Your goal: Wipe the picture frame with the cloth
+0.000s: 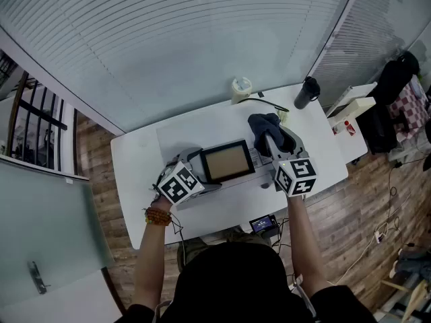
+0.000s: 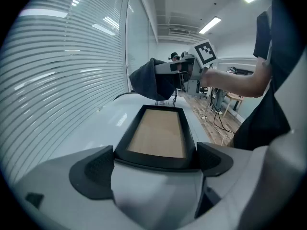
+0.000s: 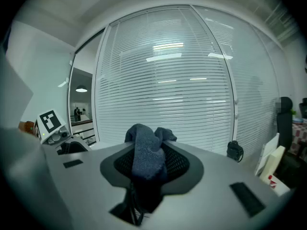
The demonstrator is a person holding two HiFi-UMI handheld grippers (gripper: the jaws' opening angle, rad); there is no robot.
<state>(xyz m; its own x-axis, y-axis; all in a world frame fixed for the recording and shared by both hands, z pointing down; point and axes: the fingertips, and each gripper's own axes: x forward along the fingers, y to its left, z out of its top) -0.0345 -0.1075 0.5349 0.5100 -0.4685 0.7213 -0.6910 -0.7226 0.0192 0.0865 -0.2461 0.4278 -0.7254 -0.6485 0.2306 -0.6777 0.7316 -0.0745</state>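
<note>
The fingers of the left gripper stand as wide as they go and are clamped on the near short edge of the picture frame. Each black pad touches a corner of that edge. The frame has a black border and a plain tan panel. It stretches straight away from the left gripper, low over the white desk, about in the middle of it. I can't tell whether the gripped end is lifted clear of the surface.

The fingers of the right gripper are nearly together and pinch a dark blue cloth, which bunches up above them in a soft lump. Seen from above, the cloth hangs just past the right-hand end of the frame, the end farthest from the left gripper. From the left gripper view it hovers right over that far edge. Whether it touches the frame I can't make out.

The person's left wrist wears a string of beads. At the back of the desk, near the window blinds, stand a pale cup and, to its right, a dark flask, both well apart from the frame.
</note>
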